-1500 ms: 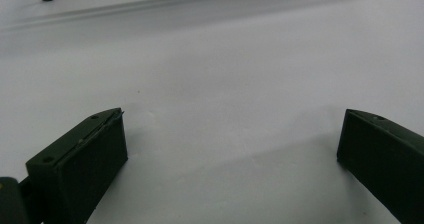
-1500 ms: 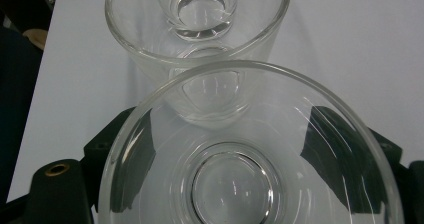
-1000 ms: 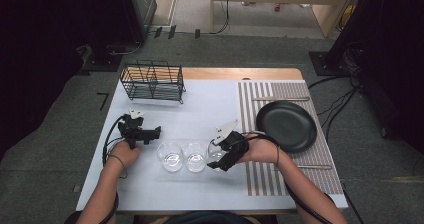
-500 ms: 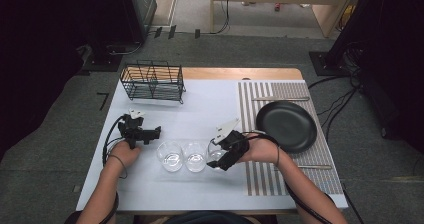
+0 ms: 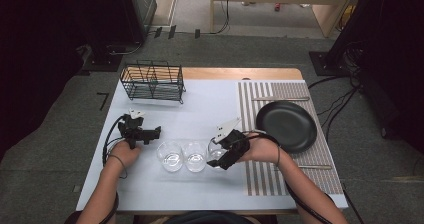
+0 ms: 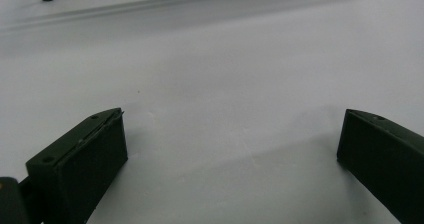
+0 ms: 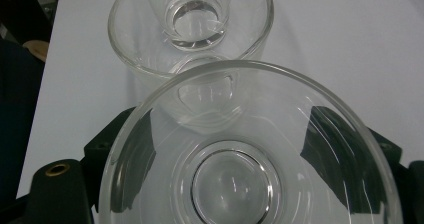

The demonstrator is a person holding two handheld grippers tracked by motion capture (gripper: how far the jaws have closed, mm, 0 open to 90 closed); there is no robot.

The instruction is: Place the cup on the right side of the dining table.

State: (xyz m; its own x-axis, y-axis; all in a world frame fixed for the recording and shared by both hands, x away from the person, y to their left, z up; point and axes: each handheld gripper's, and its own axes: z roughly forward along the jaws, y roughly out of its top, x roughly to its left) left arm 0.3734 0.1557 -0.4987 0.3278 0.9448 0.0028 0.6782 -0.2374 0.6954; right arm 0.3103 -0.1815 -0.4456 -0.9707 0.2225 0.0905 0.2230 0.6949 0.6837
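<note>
Right hand-held gripper [image 5: 223,156] clasps a glass [image 5: 216,150] beside two glasses [image 5: 183,156]; left hand-held gripper [image 5: 150,132] gapes wide, empty.

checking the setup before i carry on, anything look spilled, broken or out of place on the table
Nothing stands out. The three clear glasses stand upright in a row with no liquid on the table. The black plate lies flat on the striped mat, and the wire rack stands squarely at the far left.
</note>
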